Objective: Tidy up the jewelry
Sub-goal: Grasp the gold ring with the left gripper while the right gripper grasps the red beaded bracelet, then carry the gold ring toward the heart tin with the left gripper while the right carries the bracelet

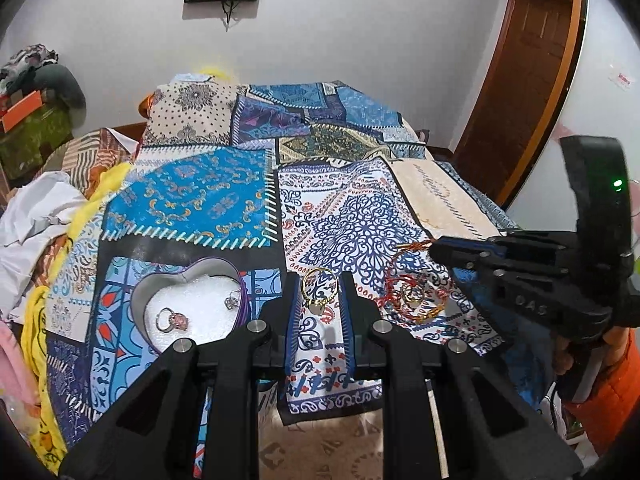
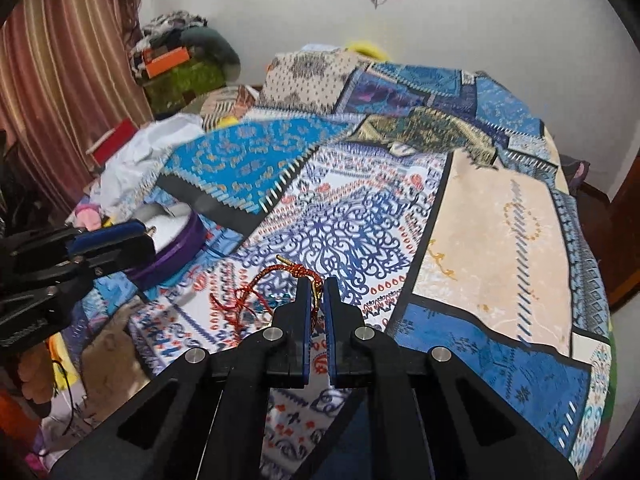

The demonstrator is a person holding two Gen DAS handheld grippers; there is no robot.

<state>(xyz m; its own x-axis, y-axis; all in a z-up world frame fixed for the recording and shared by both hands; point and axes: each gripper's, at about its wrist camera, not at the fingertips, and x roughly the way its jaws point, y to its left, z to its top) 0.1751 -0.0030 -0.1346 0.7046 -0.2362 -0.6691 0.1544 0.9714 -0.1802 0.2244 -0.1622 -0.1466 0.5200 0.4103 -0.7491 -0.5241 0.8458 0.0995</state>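
Observation:
A heart-shaped tin box (image 1: 138, 300) with white padding holds a pink-stone ring (image 1: 173, 320) and a small silver piece (image 1: 231, 302). My left gripper (image 1: 320, 280) is shut on a gold ring (image 1: 319, 290), held just above the patterned bedspread (image 1: 352, 216). To its right lies a red and gold cord bracelet (image 1: 408, 292) with another gold ring (image 1: 412, 294) inside its loop. My right gripper (image 2: 316, 286) is shut on the bracelet's gold end (image 2: 317, 296), with the red cord (image 2: 256, 292) trailing left. The box also shows in the right wrist view (image 2: 176, 248).
The bedspread covers a bed; its near edge hangs at the bottom (image 1: 332, 400). A pile of white and yellow cloth (image 1: 44, 216) lies to the left. A wooden door frame (image 1: 524, 92) stands at the right, a curtain (image 2: 60, 80) at the far left.

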